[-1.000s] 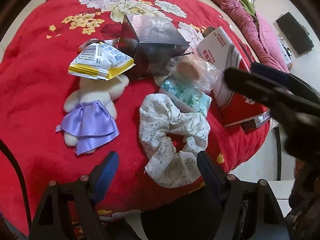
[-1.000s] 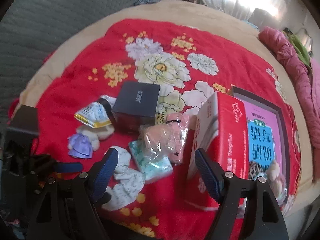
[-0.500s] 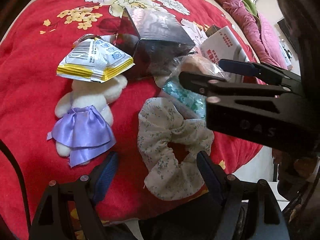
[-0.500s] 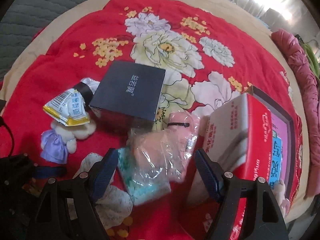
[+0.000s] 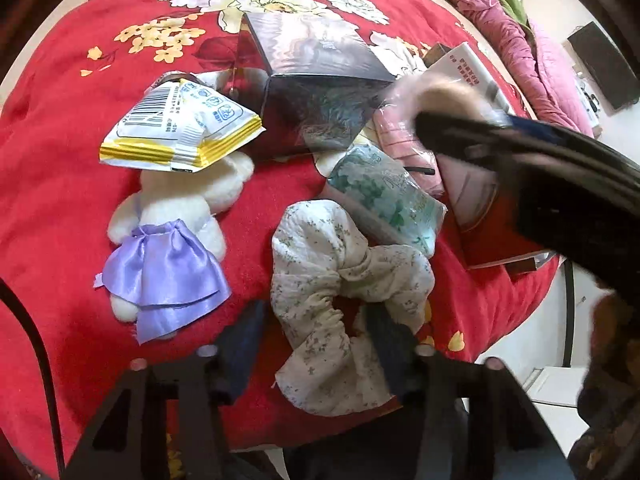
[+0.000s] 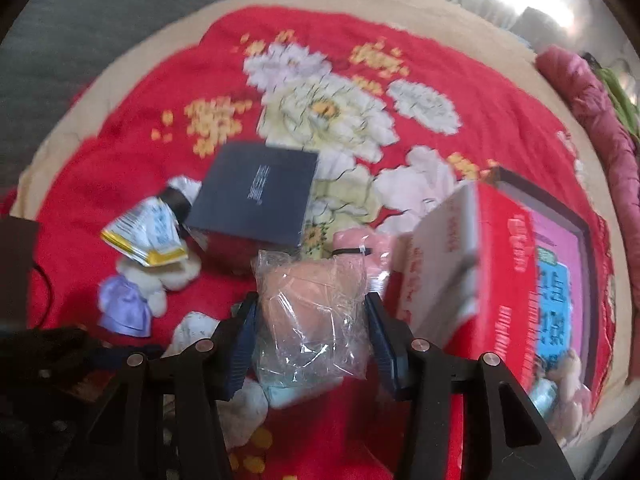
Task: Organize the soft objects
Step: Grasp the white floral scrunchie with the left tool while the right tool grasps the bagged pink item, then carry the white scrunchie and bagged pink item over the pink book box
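Observation:
A white floral scrunchie (image 5: 344,280) lies on the red blanket, and my left gripper (image 5: 320,340) is closing around its near loop. A white plush toy in a purple dress (image 5: 168,248) lies to its left, partly under a snack packet (image 5: 180,128). My right gripper (image 6: 312,344) holds a peach soft toy in a clear plastic bag (image 6: 312,312) between its blue pads; it reaches in from the right in the left wrist view (image 5: 480,132). A teal tissue pack (image 5: 388,196) lies beside the scrunchie.
A dark square box (image 6: 256,196) sits behind the soft things. A red and white carton (image 6: 488,280) stands at the right, by a purple-framed box (image 6: 560,280). Pink bedding (image 5: 516,36) lies beyond the blanket's far right edge.
My right gripper has moved down onto the bagged peach toy and closed on it. My left gripper has moved forward and narrowed around the scrunchie.

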`<action>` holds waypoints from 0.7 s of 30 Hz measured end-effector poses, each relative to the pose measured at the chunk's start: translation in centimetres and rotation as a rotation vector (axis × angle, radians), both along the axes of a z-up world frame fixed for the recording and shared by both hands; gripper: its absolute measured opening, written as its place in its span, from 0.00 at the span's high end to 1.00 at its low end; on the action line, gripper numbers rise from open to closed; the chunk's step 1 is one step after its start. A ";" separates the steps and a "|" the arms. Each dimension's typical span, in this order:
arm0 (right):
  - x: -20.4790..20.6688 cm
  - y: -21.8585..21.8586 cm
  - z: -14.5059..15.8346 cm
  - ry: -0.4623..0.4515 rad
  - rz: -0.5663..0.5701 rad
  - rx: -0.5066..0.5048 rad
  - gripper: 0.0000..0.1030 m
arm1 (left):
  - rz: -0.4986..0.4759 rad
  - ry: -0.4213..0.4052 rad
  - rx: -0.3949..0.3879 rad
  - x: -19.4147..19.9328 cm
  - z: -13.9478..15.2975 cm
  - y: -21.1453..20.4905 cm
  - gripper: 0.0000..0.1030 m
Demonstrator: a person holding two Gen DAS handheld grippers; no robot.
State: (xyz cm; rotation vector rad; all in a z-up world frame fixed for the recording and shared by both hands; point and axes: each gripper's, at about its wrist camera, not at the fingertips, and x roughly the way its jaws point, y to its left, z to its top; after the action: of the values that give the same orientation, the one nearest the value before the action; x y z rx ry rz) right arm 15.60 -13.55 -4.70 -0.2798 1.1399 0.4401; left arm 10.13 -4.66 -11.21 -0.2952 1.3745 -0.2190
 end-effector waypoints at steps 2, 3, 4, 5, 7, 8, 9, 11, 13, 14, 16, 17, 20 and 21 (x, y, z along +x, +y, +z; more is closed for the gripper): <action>-0.6 -0.7 1.3 -0.020 -0.019 0.029 0.48 | 0.003 0.012 0.008 0.1 -0.1 -0.3 0.62; -0.9 -1.0 2.0 -0.025 -0.029 0.048 0.48 | 0.002 0.013 0.017 0.1 -0.1 -0.3 0.66; -1.1 -1.3 2.5 -0.031 -0.036 0.058 0.48 | -0.004 0.015 0.044 0.2 -0.1 -0.5 0.78; -1.4 -1.6 3.1 -0.042 -0.046 0.064 0.48 | -0.009 0.019 0.065 0.2 0.0 -0.7 0.86; -2.0 -2.2 4.0 -0.053 -0.059 0.082 0.48 | -0.013 0.017 0.062 0.3 0.2 -1.1 0.87; -2.2 -2.5 4.4 -0.059 -0.069 0.091 0.48 | -0.017 0.013 0.055 0.3 0.3 -1.1 0.88; -2.5 -2.8 4.7 -0.061 -0.078 0.099 0.48 | -0.027 0.010 0.057 0.3 0.3 -1.3 0.88; -2.8 -3.4 5.2 -0.065 -0.096 0.123 0.48 | -0.030 0.003 0.060 0.1 0.1 -1.3 0.90; -3.4 -4.0 5.9 -0.076 -0.119 0.147 0.48 | -0.019 -0.004 0.045 -0.3 0.0 -1.1 0.91; -3.6 -4.3 6.1 -0.076 -0.126 0.160 0.48 | -0.012 -0.010 0.038 -0.4 0.2 -0.9 0.91; -4.0 -4.7 6.4 -0.083 -0.136 0.173 0.48 | -0.012 -0.028 0.041 -1.6 0.8 -0.1 0.91; -4.2 -4.9 6.5 -0.085 -0.138 0.176 0.48 | -0.012 -0.039 0.047 -1.8 1.3 0.1 0.91; -4.8 -5.3 6.9 -0.095 -0.153 0.186 0.48 | -0.006 -0.076 0.056 -2.7 2.9 0.4 0.91; -5.0 -5.5 7.0 -0.097 -0.157 0.194 0.48 | -0.005 -0.088 0.059 -2.9 3.4 0.5 0.91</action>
State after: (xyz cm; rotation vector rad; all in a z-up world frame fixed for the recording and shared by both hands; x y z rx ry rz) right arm 10.61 -19.02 2.31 -0.0410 1.0083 0.3914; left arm 7.25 -4.18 -7.80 -0.2308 1.2921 -0.1928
